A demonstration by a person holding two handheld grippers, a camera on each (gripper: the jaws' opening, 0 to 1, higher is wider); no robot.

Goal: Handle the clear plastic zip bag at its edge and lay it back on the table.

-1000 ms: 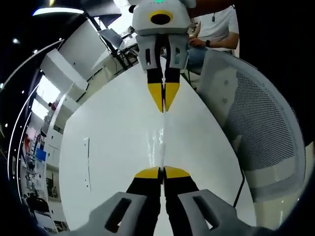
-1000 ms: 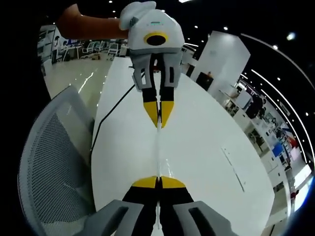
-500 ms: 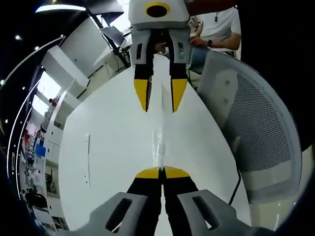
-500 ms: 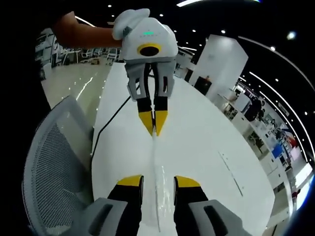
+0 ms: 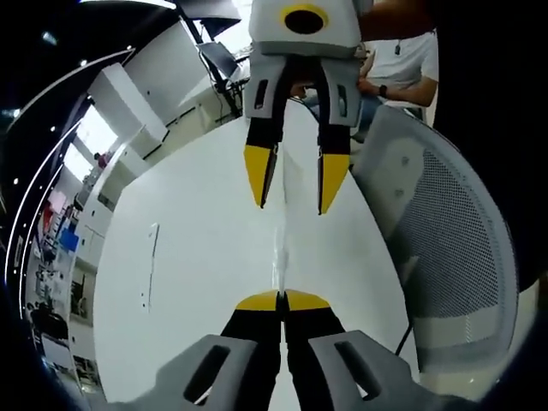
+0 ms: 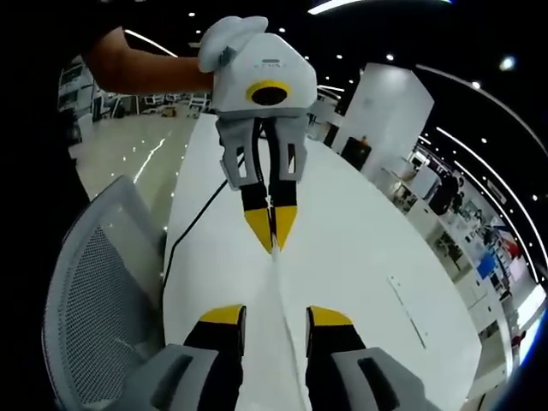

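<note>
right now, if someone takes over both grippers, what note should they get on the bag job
Left gripper: jaws shut on the edge of the clear plastic zip bag.
Right gripper: jaws open, the bag edge running between them untouched.
The bag is stretched edge-on from the left gripper's tips out over the long white table; whether it touches the surface cannot be told. A grey mesh office chair stands at the table's side.
Done: edge gripped.
Left: lower the bag flat onto the table, open the left jaws, draw both grippers clear.
</note>
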